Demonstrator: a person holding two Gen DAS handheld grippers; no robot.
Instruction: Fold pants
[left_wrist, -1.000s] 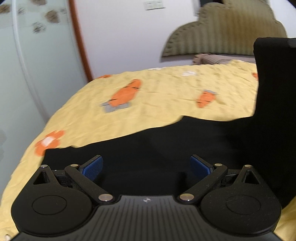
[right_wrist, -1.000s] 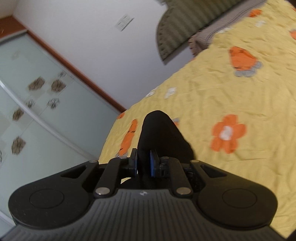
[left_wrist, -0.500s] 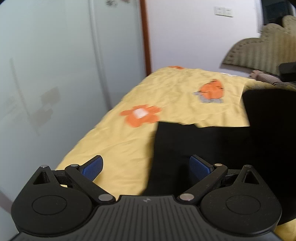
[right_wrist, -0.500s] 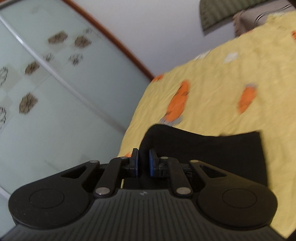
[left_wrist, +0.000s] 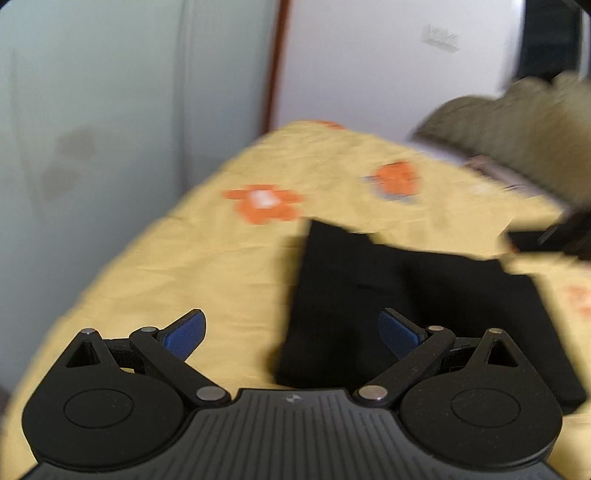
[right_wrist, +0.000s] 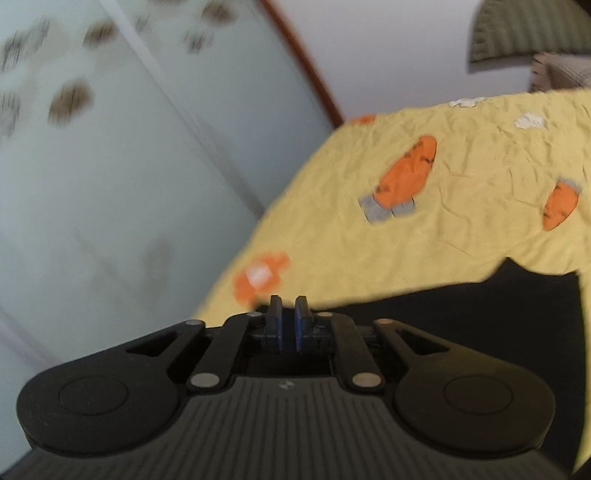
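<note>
We judge the black pants (left_wrist: 413, 306) mostly folded (blurry view); left gripper (left_wrist: 291, 332) wide, right gripper (right_wrist: 287, 325) nearly closed, apparently empty.

Colours we see on the bed and around it

We see black pants (left_wrist: 388, 295) on a yellow bedspread (right_wrist: 461, 229) printed with orange flowers and orange carrots; our left gripper (left_wrist: 291, 334) is black with blue pads (left_wrist: 183, 332), beside a pale green door (right_wrist: 110, 184) with brown motifs.

soft even light, heavy motion blur, fisheye bending at edges
</note>
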